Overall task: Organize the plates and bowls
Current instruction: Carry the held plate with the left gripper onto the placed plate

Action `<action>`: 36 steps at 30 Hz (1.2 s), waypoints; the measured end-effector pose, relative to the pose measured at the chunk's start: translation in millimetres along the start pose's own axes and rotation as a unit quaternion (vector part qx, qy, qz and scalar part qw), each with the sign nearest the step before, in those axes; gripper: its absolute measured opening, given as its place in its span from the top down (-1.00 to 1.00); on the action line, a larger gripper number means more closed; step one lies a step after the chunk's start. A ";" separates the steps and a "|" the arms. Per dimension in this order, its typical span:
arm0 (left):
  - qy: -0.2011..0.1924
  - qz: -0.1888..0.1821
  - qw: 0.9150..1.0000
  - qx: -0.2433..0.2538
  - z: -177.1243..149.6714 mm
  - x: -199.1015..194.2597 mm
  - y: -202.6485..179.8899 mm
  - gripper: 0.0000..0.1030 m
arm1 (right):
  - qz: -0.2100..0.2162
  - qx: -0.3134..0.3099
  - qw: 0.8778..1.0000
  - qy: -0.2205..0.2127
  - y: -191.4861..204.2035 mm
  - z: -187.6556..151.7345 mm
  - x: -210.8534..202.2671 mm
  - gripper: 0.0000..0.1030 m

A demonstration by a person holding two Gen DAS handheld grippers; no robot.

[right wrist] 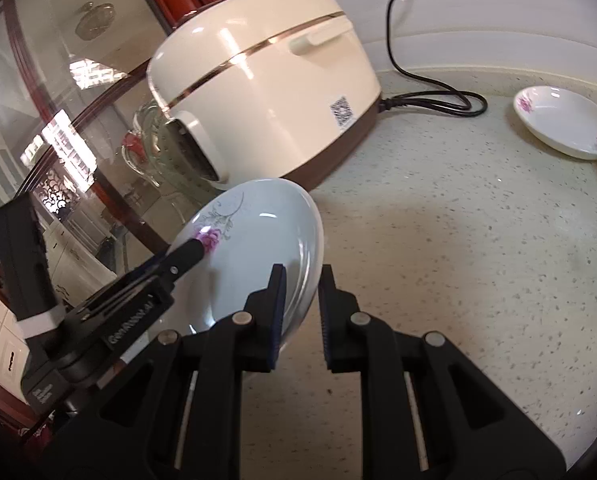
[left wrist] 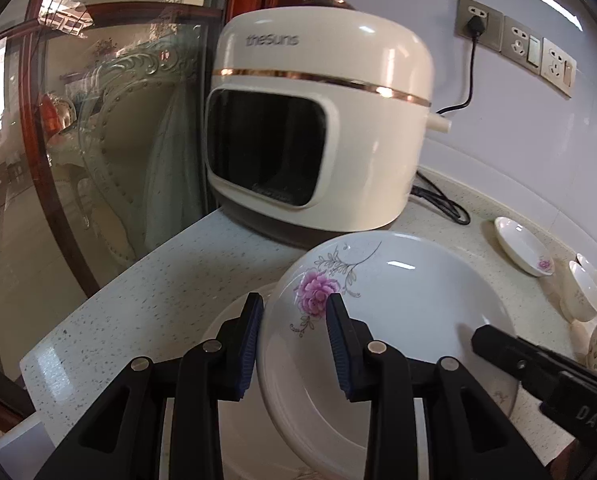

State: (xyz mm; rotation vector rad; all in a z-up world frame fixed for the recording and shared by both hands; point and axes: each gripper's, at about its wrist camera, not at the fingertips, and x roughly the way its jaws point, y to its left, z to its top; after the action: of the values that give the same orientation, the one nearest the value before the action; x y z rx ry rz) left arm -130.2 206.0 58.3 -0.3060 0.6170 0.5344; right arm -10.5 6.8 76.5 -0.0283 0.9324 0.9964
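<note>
Where counter (right wrist: 458,260) ends, gripped plate (right wrist: 258,240).

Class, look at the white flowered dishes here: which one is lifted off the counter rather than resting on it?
The large plate, clamped at opposite rims by the left gripper and right gripper. The small dish sits apart on the counter.

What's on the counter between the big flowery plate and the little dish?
Nothing. In the right wrist view, only bare speckled counter lies between the big plate and the small dish.
</note>
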 end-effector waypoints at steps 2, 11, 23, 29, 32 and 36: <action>0.003 0.002 1.000 -0.004 -0.6 1.8 4.2 0.36 | 0.004 -0.001 1.000 -0.003 4.3 -0.3 2.6 0.62; -0.003 0.016 1.000 -0.010 2.4 -2.3 15.5 0.36 | 0.012 -0.014 0.999 0.026 12.7 -6.1 21.3 0.62; 0.010 0.024 1.000 -0.016 -1.1 7.0 25.9 0.36 | 0.013 -0.040 0.998 0.035 23.5 -11.9 26.7 0.61; 0.016 0.031 0.999 -0.016 -0.6 11.6 28.9 0.36 | 0.010 -0.059 0.997 0.040 30.8 -13.9 27.8 0.61; 0.020 0.030 0.999 -0.019 -1.5 12.9 30.3 0.36 | 0.009 -0.063 0.997 0.043 31.6 -14.2 28.7 0.60; 0.020 0.037 0.999 -0.017 -0.2 13.0 29.8 0.36 | 0.007 -0.068 0.997 0.048 32.6 -14.9 30.8 0.56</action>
State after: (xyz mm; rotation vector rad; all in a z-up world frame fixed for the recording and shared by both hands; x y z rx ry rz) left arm -137.9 235.4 46.7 -0.3269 0.6604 0.6115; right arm -37.6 41.0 58.4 -0.1856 0.9517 1.0778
